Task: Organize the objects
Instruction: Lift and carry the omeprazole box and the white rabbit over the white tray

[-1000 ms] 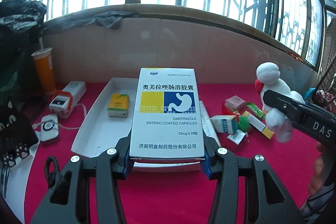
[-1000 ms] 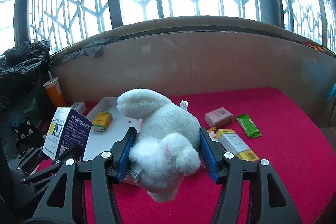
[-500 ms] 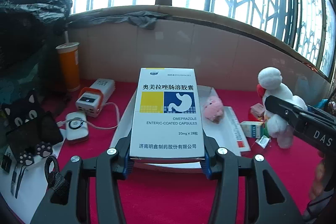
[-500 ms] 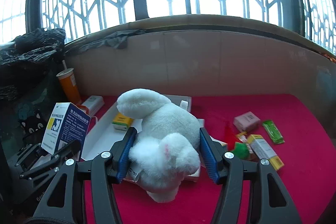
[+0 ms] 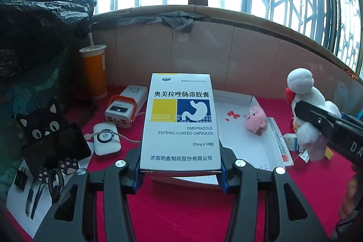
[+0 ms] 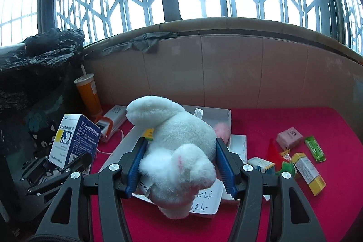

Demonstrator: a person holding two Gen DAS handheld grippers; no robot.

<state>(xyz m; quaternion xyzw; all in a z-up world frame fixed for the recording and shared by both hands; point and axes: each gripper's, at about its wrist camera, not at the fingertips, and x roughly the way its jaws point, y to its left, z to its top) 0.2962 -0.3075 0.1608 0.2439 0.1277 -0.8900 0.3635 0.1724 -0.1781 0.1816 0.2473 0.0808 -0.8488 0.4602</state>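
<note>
A: Red felt covers the counter (image 5: 181, 214), and above it the left tongs (image 5: 180, 171) are clamped on the medicine box (image 5: 181, 121). Where does the box sit in them?

B: Upright, its lower edge squeezed between the two blue pads (image 5: 136, 170), its printed face toward the camera. It stands in front of the white tray (image 5: 254, 146) and hides much of it. From the right wrist view the same box (image 6: 74, 142) shows at the left, off to the tray's left side.

A: And the right tongs (image 6: 180, 165)?

B: Closed on the white plush rabbit (image 6: 179, 144). The blue pads (image 6: 136, 162) press into its sides, one ear reaches up and left, and its body bulges out over the near end of the tray (image 6: 208, 208). In the left wrist view the rabbit (image 5: 308, 106) hangs at the right, beyond the tray's right edge.

A: What lies in the tray?

B: A small pink plush pig (image 5: 255, 118) near the far right corner, beside some red spots. A yellow box (image 6: 149, 134) peeks out by the rabbit's left side.

A: Loose things?

B: On the felt to the right: a pink box (image 6: 289, 136), a green packet (image 6: 315, 149), a yellow-ended carton (image 6: 308, 171) and a small white-and-blue box (image 6: 261, 165). At the left an orange cup with a straw (image 5: 95, 69) stands by the wall, with a white-and-orange device (image 5: 123, 108) near it.
</note>
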